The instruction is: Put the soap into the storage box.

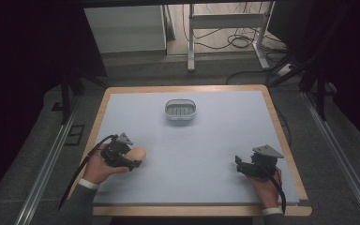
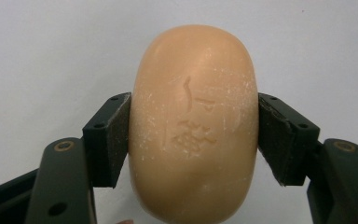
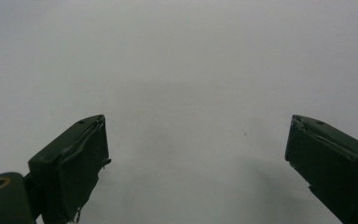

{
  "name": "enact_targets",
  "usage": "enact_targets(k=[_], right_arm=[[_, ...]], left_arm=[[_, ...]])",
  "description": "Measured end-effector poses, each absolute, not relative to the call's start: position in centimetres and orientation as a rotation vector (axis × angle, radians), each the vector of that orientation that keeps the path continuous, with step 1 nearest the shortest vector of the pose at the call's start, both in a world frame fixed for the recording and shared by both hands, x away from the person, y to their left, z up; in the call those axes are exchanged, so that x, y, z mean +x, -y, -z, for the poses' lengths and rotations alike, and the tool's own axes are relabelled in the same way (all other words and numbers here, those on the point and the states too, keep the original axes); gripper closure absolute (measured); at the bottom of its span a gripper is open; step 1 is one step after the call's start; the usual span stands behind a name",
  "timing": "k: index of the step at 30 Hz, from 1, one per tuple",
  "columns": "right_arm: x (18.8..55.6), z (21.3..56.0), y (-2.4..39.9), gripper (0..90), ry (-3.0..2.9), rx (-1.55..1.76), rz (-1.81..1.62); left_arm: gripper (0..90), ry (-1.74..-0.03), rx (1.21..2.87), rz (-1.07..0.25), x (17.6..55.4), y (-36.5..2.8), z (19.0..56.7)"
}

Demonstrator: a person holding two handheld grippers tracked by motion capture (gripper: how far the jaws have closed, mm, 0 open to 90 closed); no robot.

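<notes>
My left claw [image 1: 133,159] sits near the near-left corner of the surface [image 1: 206,154], clamped tight on the soap bar [image 1: 137,153]; in the left gripper view the soap bar [image 2: 194,123] is a rounded peach-tan oval with a mark stamped into its face and pale scuffing, both pads pressing its flanks, its ends sticking out past the fingers [image 2: 109,140] toward and away from the camera; whether it rests on the surface or hangs just above it, I can't tell; my left hand [image 1: 98,166] wraps the claw body from the near edge.

My right claw [image 1: 238,164] rests near the near-right corner, well apart from the soap; in the right gripper view its jaws stand wide with nothing between them, just bare pale surface; my right hand [image 1: 265,187] comes in from the near edge.

The grey soap dish [image 1: 180,110] stands toward the far edge, about midway across, ridged floor, nothing in it, well apart from both claws.
</notes>
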State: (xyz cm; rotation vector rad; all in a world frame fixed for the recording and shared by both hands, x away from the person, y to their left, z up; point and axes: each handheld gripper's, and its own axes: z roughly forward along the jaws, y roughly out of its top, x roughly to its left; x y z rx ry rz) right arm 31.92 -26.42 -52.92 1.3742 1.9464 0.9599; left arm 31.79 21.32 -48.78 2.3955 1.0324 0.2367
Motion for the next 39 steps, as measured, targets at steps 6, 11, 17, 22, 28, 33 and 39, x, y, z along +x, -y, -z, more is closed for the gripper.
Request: enact_targets(k=[6,11,17,22,28,33,39], right_arm=[[31.9,52.9,26.4,6.2,-1.944,1.373,-0.96],[31.9,52.9,26.4,6.2,-1.944,1.373,-0.958],[31.9,52.9,26.4,6.2,-1.946,1.372,-0.958],[31.9,52.9,26.4,6.2,-1.946,1.373,-0.958],[31.9,52.9,26.4,6.2,-1.945,1.372,-0.957],[31.9,52.9,26.4,6.2,-1.943,1.371,-0.954],[31.9,52.9,26.4,6.2,-1.943,1.373,-0.956]], left_arm=[[32.3,-1.03,2.393,-0.241,31.9,-21.3,48.4],[32.3,-1.029,2.39,-0.25,32.0,-21.3,48.3],[32.3,-1.026,2.388,-0.256,32.2,-21.2,48.0],[32.3,-1.026,2.381,-0.257,32.4,-21.1,47.9],[32.3,-1.02,2.372,-0.254,32.6,-21.0,47.8],[32.3,-1.017,2.357,-0.253,32.7,-20.9,47.6],[32.3,-1.019,2.348,-0.242,33.0,-20.9,47.7]])
